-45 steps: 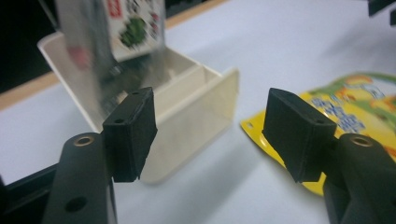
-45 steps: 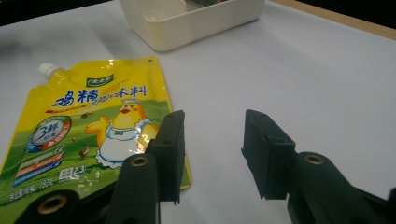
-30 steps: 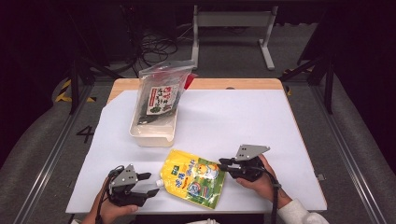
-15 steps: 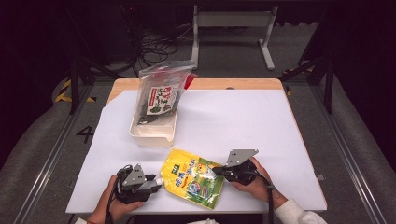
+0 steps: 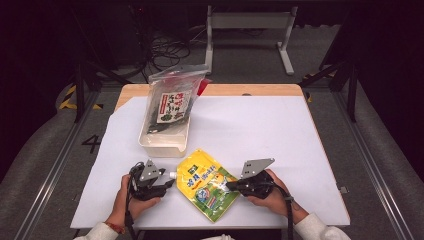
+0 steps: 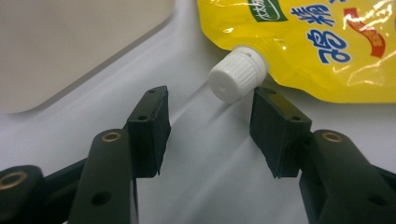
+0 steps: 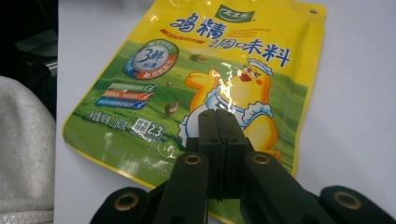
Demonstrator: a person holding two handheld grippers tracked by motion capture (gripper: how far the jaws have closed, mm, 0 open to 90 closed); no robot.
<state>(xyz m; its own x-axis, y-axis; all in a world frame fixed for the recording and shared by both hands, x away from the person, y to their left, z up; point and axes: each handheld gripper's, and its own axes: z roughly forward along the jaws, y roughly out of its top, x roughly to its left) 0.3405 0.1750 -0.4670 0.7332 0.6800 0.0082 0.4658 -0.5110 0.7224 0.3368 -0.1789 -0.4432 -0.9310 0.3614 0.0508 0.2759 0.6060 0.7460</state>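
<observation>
A yellow seasoning pouch (image 5: 207, 186) (image 7: 210, 84) lies flat at the table's front, its white screw cap (image 5: 172, 175) (image 6: 238, 74) pointing left. My left gripper (image 5: 169, 184) (image 6: 210, 100) is open just short of the cap. Its jaws have just been opening; the cap sits at the tip of the right-hand jaw, with nothing between the pads. My right gripper (image 5: 231, 186) (image 7: 215, 114) is shut, jaws pressed together. Its tips lie over the pouch's printed face near the right edge. I cannot tell whether they pinch the film.
A white tub (image 5: 162, 147) stands behind the pouch. A clear bag of dark seaweed (image 5: 170, 102) leans in it, with something red (image 5: 201, 86) behind. The white table sheet (image 5: 265, 130) spreads to the right. A grey sleeve (image 7: 23, 154) is near the pouch's lower corner.
My left gripper has slid right and forward, up to the pouch's cap. The right gripper has shifted slightly left onto the pouch. The pouch lies where it was.
</observation>
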